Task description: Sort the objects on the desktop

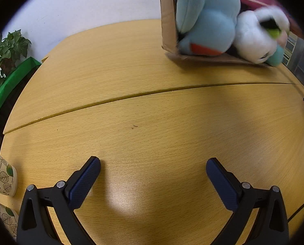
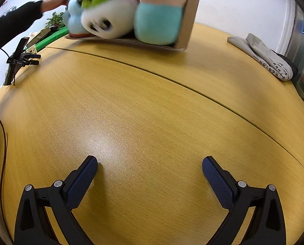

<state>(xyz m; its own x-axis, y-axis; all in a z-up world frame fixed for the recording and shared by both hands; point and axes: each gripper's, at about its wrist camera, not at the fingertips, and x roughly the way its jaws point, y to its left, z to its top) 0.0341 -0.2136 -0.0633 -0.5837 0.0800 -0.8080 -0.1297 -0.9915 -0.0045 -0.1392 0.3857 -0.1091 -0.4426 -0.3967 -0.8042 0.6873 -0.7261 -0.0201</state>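
cardboard box (image 2: 189, 18) at the far side of the wooden table (image 2: 152, 112), tipped over so its open side faces the cameras, stuffed with plush toys: a light blue plush (image 1: 209, 14) with an orange patch, a white-and-black panda plush (image 2: 109, 20) with a lime green bit, a teal plush (image 2: 158, 24) with a peach top. all soft and fuzzy, rounded shapes, blurred (box seems to be in motion). a hand (image 2: 58, 0) in a dark sleeve reaches the box from the far left in the right wrist view.

progress: judging by this, sorting has not started, nothing is laid out on the table yet and all the toys sit in the box.

left gripper (image 1: 153, 166) is spread wide and holds nothing, hovering over bare wood grain near the front. right gripper (image 2: 149, 165) likewise wide apart and empty. pads are dark blue, textured rubber on black frames.

outward: leaf-print paper cups (image 1: 1, 175) near left, a leafy plant (image 1: 7, 49) far left, a folded grey cloth bag (image 2: 264, 55) far right, a small black tripod (image 2: 19, 59) left.
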